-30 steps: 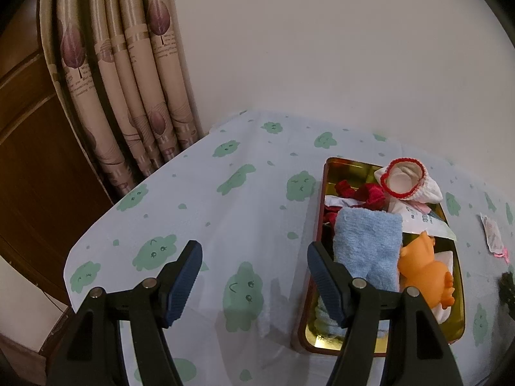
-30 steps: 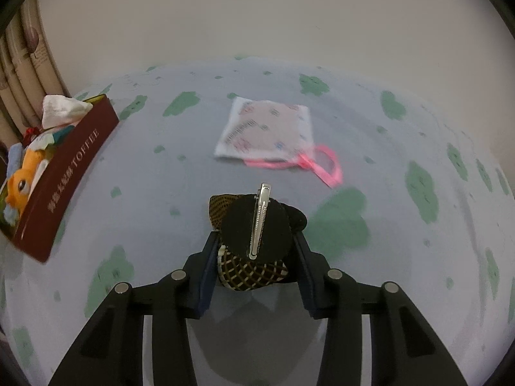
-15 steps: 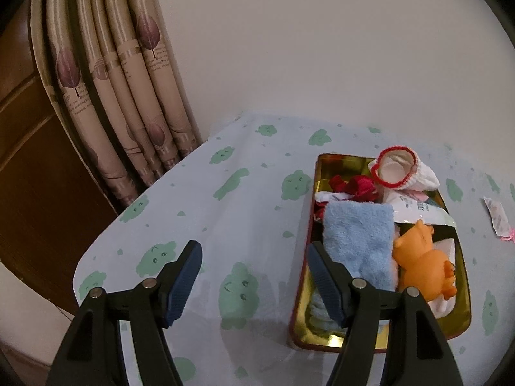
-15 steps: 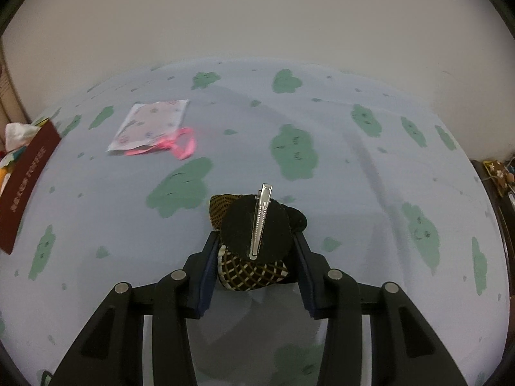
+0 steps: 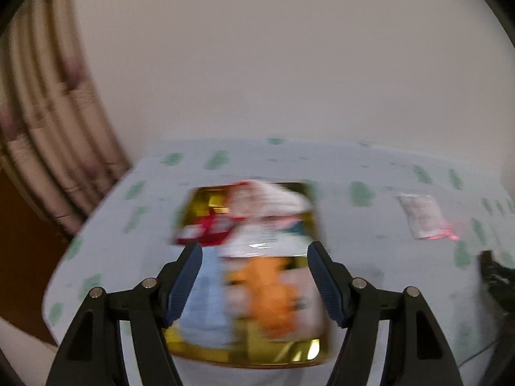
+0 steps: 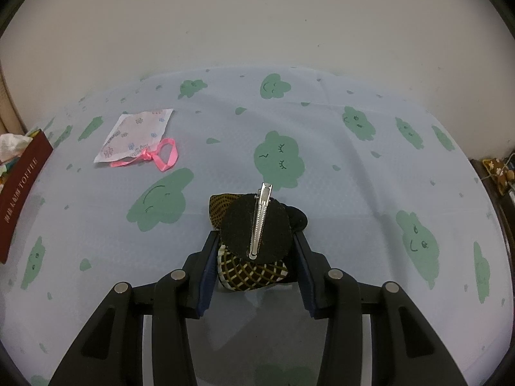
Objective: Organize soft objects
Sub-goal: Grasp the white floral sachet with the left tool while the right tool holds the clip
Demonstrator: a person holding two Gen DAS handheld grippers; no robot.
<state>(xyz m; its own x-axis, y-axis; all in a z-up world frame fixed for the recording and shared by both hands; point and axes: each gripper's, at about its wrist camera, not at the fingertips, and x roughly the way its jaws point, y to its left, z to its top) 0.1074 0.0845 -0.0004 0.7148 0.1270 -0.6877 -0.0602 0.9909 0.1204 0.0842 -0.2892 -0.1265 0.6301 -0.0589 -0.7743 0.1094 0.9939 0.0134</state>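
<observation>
My right gripper point(image 6: 256, 241) is shut on a black fabric hair bow point(image 6: 257, 228) with a plaid underside and a silver clip, held just above the cloud-print tablecloth point(image 6: 322, 128). A white sachet point(image 6: 135, 135) with a pink ribbon lies far left of it. In the blurred left wrist view my left gripper point(image 5: 253, 247) stands open with nothing held, above the gold tin point(image 5: 302, 352). The tin holds an orange plush toy point(image 5: 273, 296), a blue towel point(image 5: 206, 302) and red and white cloths. The tin's red side point(image 6: 22, 186) shows at the left edge of the right wrist view.
Folded curtains point(image 5: 48, 128) hang left of the table, with a plain wall behind. The sachet point(image 5: 421, 215) lies right of the tin. A dark blurred shape point(image 5: 495, 276) sits at the right edge. A brown patterned item point(image 6: 499, 173) lies beyond the table's right edge.
The left gripper swung right, from beside the tin to over it, and its view is now blurred. The right gripper carried the bow rightward, away from the tin, then held still.
</observation>
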